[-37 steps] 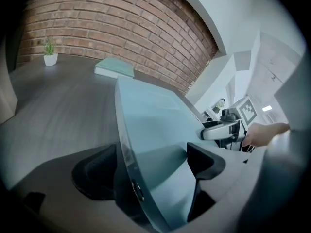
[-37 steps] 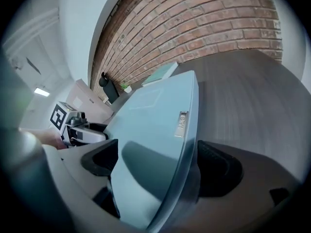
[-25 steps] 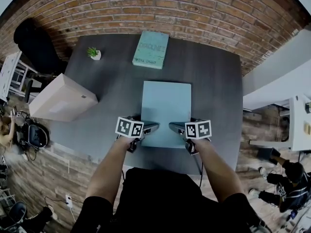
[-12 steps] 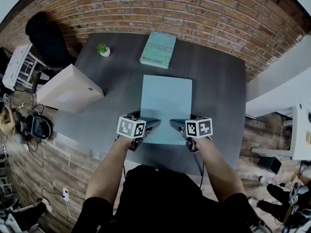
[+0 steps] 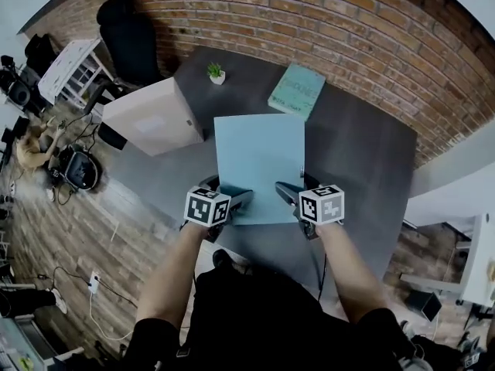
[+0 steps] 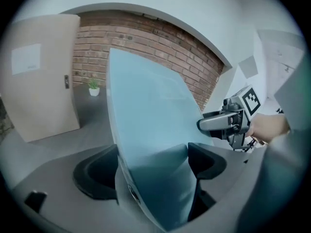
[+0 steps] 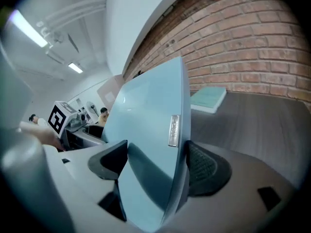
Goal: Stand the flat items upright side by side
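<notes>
Left gripper [image 5: 246, 198] fingers [image 6: 208, 161] clamp the pale blue folder [image 5: 259, 157], tilted above the counter [image 5: 360, 153]; right gripper [image 5: 281, 192] fingers [image 7: 208, 169] closing on it

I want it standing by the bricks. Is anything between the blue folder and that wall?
Yes: a teal rectangular book lies flat on the grey table, past the pale blue flat folder, towards its right.

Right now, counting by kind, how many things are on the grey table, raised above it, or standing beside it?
Flat blue items: 2 (raised folder, lying book)
Potted plant: 1
Beige box: 1
Total: 4
</notes>
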`<state>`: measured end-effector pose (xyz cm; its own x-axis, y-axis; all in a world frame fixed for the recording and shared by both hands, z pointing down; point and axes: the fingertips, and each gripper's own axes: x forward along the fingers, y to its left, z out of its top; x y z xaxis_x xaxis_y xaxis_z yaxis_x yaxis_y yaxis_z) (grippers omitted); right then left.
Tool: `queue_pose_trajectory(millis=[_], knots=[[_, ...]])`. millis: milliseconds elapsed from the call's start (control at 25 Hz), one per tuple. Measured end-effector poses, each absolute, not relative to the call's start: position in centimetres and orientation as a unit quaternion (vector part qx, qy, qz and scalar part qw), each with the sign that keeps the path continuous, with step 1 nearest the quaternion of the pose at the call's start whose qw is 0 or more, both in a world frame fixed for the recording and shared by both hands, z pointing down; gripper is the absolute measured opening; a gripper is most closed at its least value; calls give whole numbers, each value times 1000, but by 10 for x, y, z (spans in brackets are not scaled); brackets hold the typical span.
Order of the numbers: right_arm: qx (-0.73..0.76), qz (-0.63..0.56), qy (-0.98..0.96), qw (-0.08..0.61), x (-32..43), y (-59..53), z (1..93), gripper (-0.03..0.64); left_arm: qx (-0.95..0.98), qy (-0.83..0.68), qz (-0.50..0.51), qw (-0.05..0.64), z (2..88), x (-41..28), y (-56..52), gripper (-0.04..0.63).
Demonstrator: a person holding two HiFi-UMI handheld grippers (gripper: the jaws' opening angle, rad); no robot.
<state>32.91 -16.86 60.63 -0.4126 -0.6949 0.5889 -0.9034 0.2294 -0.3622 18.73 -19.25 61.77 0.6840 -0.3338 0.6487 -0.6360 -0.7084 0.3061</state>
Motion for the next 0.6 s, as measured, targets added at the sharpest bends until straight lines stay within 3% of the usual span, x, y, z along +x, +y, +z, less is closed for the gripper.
queue_pose_trajectory(millis=[600], knots=[[472,197,-839,184,214,-187,537,353,900,-340,224,154,565,68,-211,466]])
